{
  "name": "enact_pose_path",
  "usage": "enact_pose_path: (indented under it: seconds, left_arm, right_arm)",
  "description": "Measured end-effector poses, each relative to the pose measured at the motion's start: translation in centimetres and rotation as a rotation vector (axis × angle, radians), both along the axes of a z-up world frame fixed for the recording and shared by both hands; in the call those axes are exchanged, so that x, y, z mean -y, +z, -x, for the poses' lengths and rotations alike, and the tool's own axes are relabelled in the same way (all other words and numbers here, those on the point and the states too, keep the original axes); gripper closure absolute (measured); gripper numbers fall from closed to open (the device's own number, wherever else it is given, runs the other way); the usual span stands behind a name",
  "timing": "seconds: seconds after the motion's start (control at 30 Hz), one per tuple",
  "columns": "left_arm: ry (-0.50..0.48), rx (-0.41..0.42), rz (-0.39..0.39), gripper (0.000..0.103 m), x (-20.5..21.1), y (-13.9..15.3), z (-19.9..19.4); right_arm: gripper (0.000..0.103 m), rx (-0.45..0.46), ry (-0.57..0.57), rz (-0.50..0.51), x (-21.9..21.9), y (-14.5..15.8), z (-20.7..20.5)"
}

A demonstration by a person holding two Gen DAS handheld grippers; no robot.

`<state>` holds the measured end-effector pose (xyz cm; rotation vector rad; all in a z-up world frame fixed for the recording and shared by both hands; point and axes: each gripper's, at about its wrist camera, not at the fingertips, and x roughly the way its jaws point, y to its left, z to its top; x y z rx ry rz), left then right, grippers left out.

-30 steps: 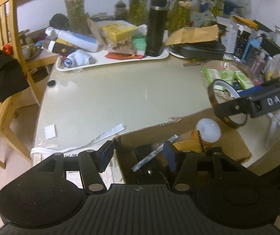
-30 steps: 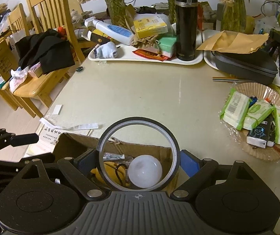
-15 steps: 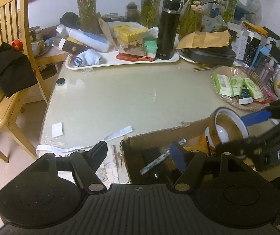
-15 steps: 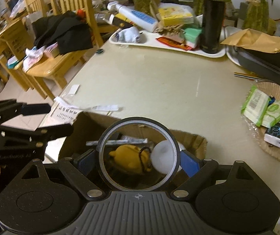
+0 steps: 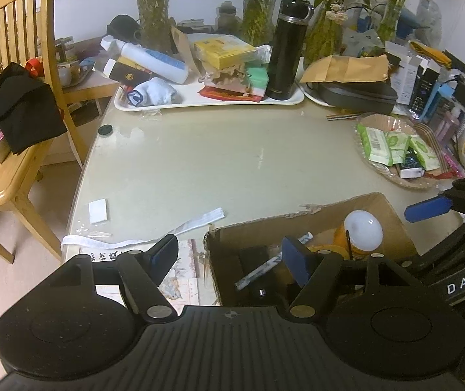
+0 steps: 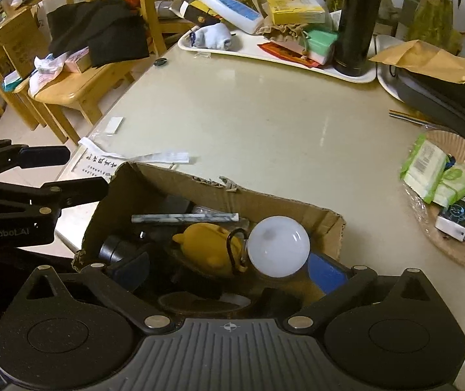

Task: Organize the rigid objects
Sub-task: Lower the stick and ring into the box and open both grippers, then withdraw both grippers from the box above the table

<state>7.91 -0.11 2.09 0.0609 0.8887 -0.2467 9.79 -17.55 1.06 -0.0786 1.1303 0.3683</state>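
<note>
An open cardboard box [image 6: 284,200] sits at the table's near edge. Inside lie a white bulb [image 6: 278,246], a yellow toy [image 6: 208,246], a marbled stick [image 6: 183,218] and black parts. A brown tape ring [image 6: 204,303] lies flat at the box's near end, just below my right gripper [image 6: 229,270]. Its jaws are opening and stand wide over the box, with nothing pressed between the pads. My left gripper [image 5: 231,254] is open and straddles the box's left wall [image 5: 213,260] without pressing on it. The right gripper's blue fingertip [image 5: 428,208] shows over the box's right side.
A white tray [image 5: 206,102] at the back holds a black flask [image 5: 286,49], boxes and a lotion bottle. A wicker basket [image 5: 392,120] of green packets stands right. Paper strips [image 5: 196,223] lie near the left edge. A wooden chair [image 5: 7,75] with black cloth stands left.
The tape ring that stood upright between the right gripper's pads now lies flat in the box, and those jaws have spread. The left jaws also widened early on.
</note>
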Motion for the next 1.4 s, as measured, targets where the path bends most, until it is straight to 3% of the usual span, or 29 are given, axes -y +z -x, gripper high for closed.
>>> enact_pose_path:
  seconds: [0.33,0.57,0.77,1.2,1.4]
  left_arm:
    - [0.001,0.003,0.016,0.02,0.1,-0.1,0.3]
    - [0.039,0.069,0.034,0.007,0.1,0.7,1.3]
    - [0.05,0.05,0.039,0.0,0.0,0.5,1.9]
    - [0.06,0.029,-0.013,0.0,0.4,-0.2,4.0]
    - [0.052,-0.035,-0.031,0.0,0.7,-0.9,4.7]
  right_arm:
    - [0.0,0.004,-0.035,0.04,0.1,-0.1,0.1]
    - [0.0,0.021,-0.039,0.038,0.1,0.1,0.9]
    - [0.0,0.021,-0.059,0.053,0.4,0.0,1.6]
    - [0.0,0.012,-0.09,0.061,0.8,-0.3,4.0]
    - [0.0,-0.006,-0.105,0.077,1.0,-0.8,5.2]
